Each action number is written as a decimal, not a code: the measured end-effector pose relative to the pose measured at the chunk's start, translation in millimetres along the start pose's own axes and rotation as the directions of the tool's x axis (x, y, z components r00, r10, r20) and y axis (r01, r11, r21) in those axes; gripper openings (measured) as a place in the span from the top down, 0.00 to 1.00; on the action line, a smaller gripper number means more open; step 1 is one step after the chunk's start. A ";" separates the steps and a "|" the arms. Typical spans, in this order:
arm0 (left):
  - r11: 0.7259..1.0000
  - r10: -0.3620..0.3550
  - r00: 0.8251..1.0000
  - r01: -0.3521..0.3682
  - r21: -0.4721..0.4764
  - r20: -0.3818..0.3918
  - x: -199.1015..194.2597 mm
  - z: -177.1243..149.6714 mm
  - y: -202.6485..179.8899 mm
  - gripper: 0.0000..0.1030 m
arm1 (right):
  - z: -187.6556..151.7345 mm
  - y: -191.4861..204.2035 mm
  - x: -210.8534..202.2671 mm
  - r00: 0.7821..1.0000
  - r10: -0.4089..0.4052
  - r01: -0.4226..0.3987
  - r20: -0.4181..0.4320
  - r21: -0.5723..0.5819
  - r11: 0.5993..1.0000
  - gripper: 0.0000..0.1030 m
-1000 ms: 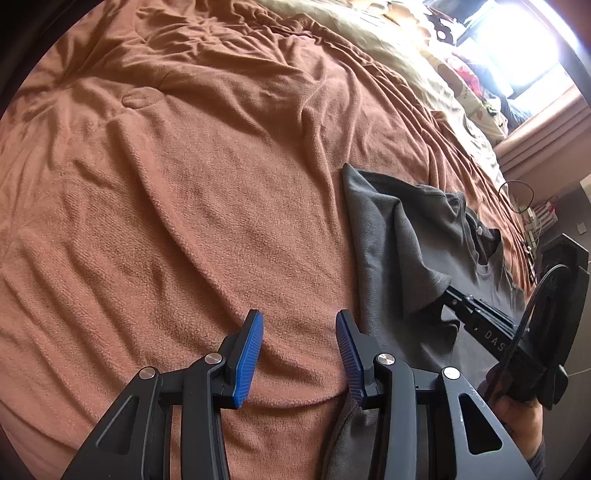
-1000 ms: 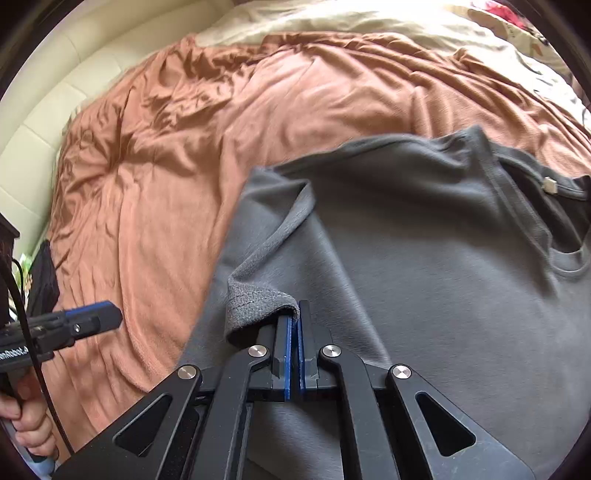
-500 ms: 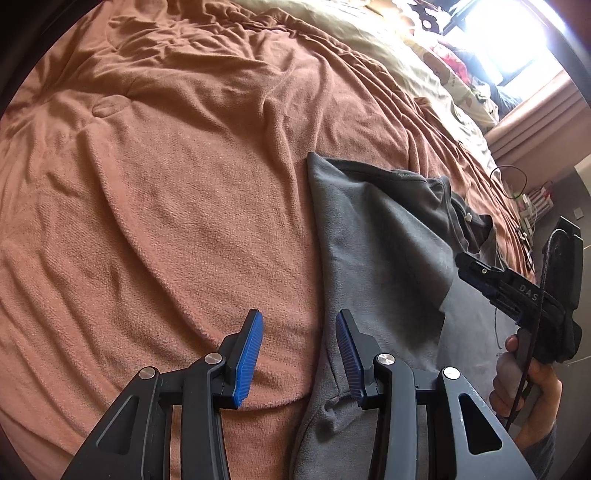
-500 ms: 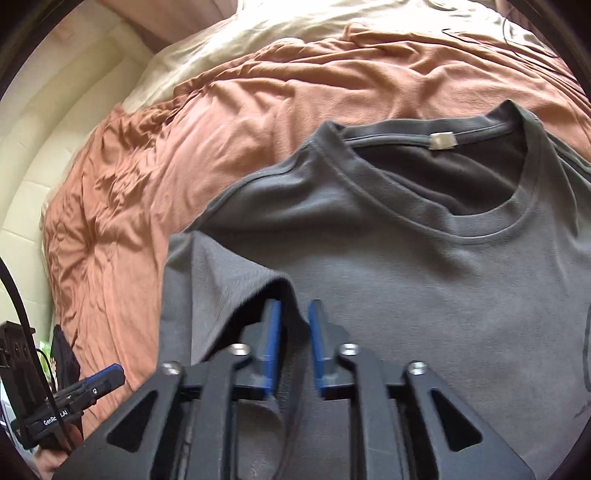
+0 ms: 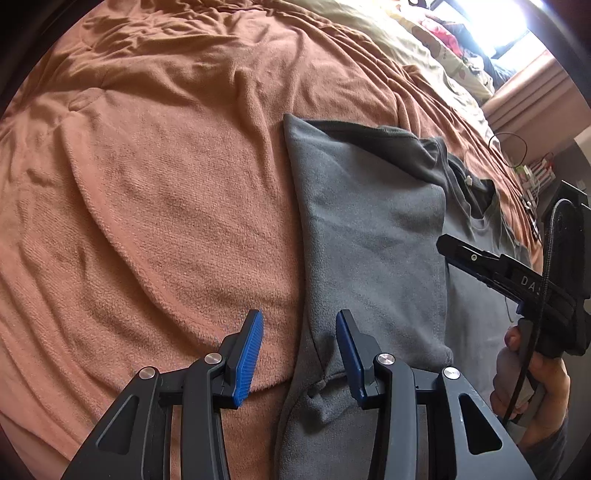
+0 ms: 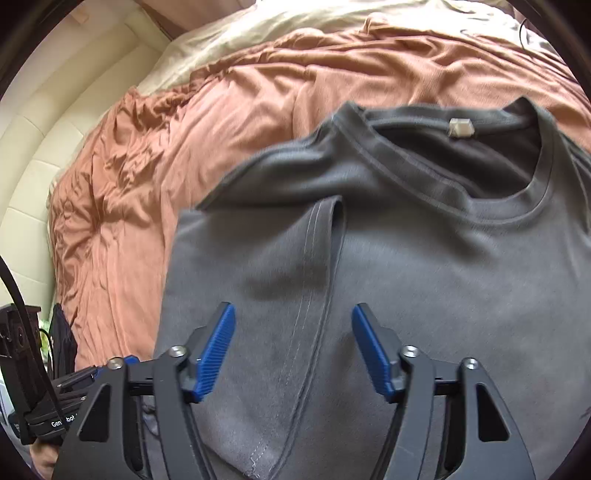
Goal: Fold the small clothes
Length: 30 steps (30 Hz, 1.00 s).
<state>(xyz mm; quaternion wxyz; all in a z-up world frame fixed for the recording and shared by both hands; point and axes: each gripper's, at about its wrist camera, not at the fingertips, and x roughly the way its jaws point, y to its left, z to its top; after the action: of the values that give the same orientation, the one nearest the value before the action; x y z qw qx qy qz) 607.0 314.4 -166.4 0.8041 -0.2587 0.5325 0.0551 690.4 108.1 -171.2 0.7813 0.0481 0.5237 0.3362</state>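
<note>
A small grey T-shirt (image 5: 369, 236) lies on the orange blanket, its left sleeve folded inward over the body. In the right wrist view the folded sleeve (image 6: 280, 280) lies flat below the collar (image 6: 480, 177), its stitched hem running down between my fingers. My right gripper (image 6: 293, 343) hangs open just above that sleeve, holding nothing; in the left wrist view the right gripper (image 5: 448, 247) sits over the shirt's right part. My left gripper (image 5: 299, 350) is open over the shirt's folded left edge, one finger above the blanket, the other above the cloth.
The orange blanket (image 5: 155, 192) covers the bed all around. A cream sheet (image 6: 258, 33) and patterned bedding (image 5: 443, 40) lie beyond it. A padded cream headboard (image 6: 33, 155) stands to the left. A hand (image 5: 524, 373) holds the right gripper's handle.
My right gripper carried the sleeve inward over the shirt, then opened and let it go. The sleeve now lies flat. The left gripper stayed open and shifted towards the shirt's edge.
</note>
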 end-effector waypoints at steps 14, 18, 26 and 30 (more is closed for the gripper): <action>0.992 0.055 0.997 -0.049 0.116 -0.048 -0.8 -33.1 -14.7 0.58 | -40.9 4.7 -11.2 0.998 0.011 -0.010 -0.068 0.018 1.000 0.68; 0.989 0.106 0.994 -0.104 0.109 -0.013 -2.5 -36.7 -10.7 0.62 | -49.4 8.1 -13.5 0.997 0.024 -0.022 -0.077 0.035 0.999 0.78; 0.996 0.075 0.997 -0.074 0.041 -0.018 -6.2 -36.6 8.3 0.81 | -64.0 12.1 -15.0 0.994 0.041 -0.034 -0.100 0.074 0.997 0.95; 0.994 0.095 0.995 -0.094 0.052 -0.016 -12.5 -37.7 6.4 0.81 | -69.4 17.0 -18.0 0.995 0.025 -0.020 -0.097 0.050 0.999 0.95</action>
<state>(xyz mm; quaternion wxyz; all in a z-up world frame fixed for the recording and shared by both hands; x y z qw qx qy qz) 568.2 304.3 -168.9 0.8019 -0.2131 0.5528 0.0769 619.2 91.6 -180.8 0.7496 0.0567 0.5688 0.3337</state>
